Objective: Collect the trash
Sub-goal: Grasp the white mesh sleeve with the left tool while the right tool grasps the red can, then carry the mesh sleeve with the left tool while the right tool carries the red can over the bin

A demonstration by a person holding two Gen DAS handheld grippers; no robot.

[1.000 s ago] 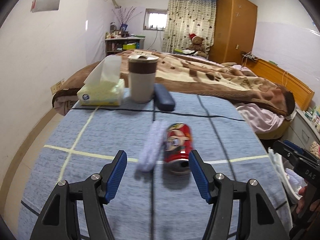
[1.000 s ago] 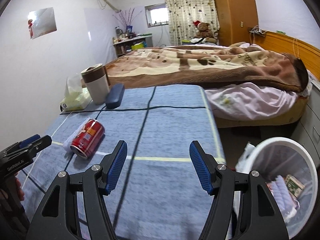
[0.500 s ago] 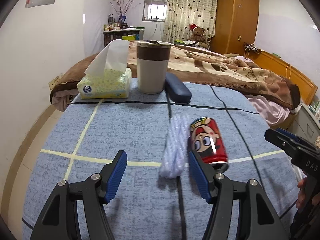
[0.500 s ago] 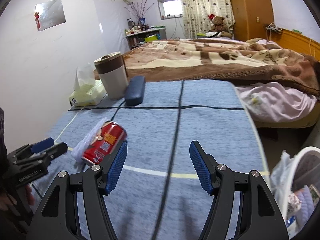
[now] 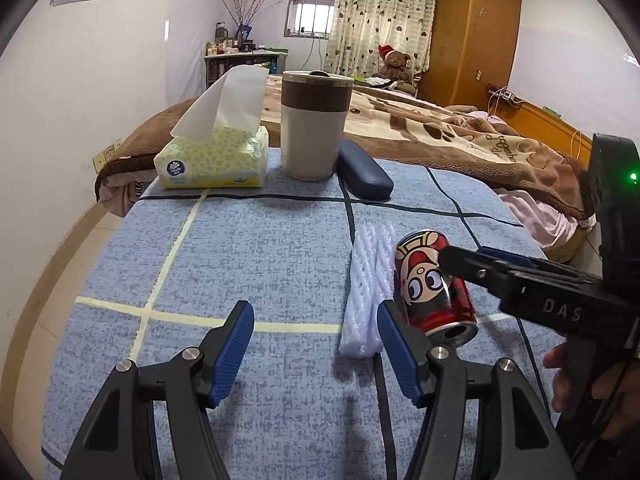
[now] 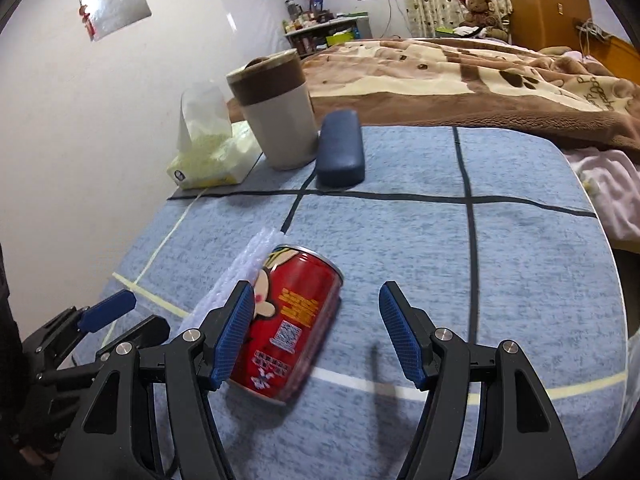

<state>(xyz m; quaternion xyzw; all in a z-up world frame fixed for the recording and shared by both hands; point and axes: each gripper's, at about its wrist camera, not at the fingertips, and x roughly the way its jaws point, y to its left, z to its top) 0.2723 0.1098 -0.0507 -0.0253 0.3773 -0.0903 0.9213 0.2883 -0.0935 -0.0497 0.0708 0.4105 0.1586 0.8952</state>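
A: Where is the can (image 6: 294,320)?

B: It lies on its side on the table (image 6: 520,264), touching the white foam net (image 5: 368,292).

A: Why are the fingers spread?

B: The right gripper (image 6: 316,336) is wide open to fit around the can. The left gripper (image 5: 314,346) is open too, holding nothing.

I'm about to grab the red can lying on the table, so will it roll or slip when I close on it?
The can lies on its side, so a nudge would probably roll it. It looks opened and likely empty, so light and easily dented. The foam net against its side may check rolling that way. The right tool is open at it.
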